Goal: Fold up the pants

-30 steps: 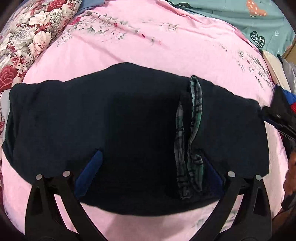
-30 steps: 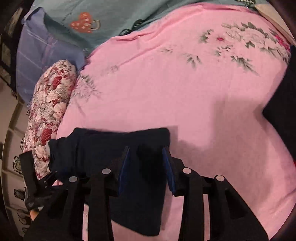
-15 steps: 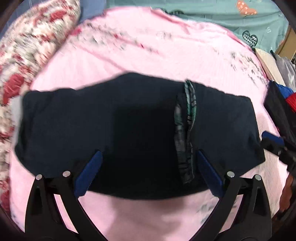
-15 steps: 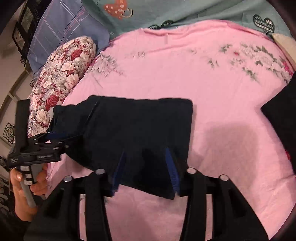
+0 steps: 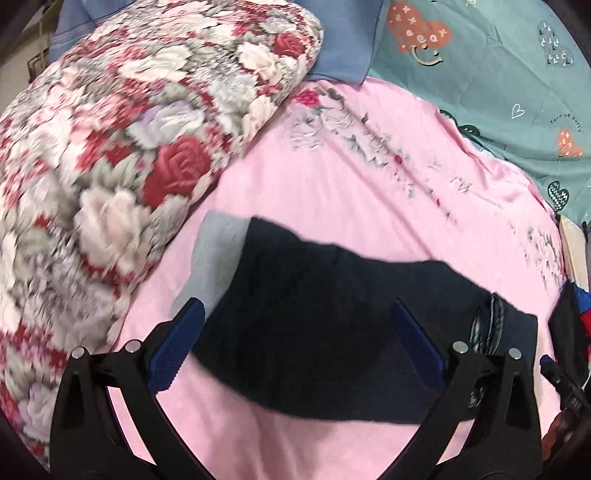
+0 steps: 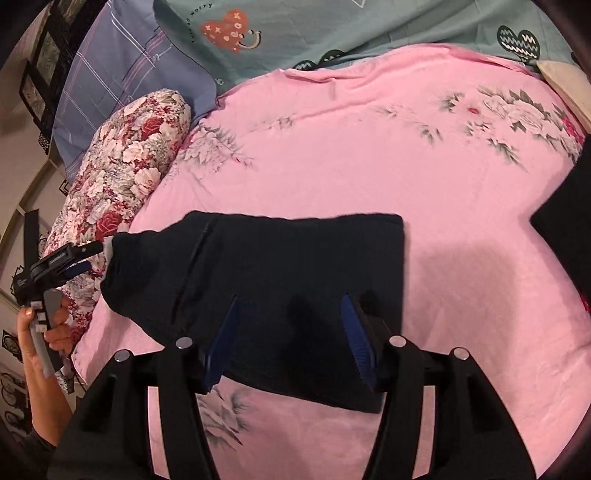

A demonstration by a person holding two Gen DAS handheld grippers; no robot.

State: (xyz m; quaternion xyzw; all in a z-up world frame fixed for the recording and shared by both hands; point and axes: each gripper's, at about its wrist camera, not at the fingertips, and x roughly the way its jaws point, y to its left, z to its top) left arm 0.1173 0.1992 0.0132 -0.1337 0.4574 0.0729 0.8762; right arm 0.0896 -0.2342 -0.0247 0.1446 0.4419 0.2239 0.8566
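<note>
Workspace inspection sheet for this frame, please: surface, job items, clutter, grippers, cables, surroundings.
Surface: pink floral sheet on a bed, mostly flat.
Job's things: dark pants lie folded into a compact block on the sheet; a plaid lining strip shows at one end, a grey patch at the other.
Clutter: floral rolled quilt beside the pants; dark clothing at the right edge.
Grippers: left gripper open, over the pants, holding nothing; right gripper open above the pants' near edge, holding nothing.
Cables: nothing seen.
Surroundings: teal heart-print bedding and a blue checked pillow at the head; a hand grips the left gripper's handle.
</note>
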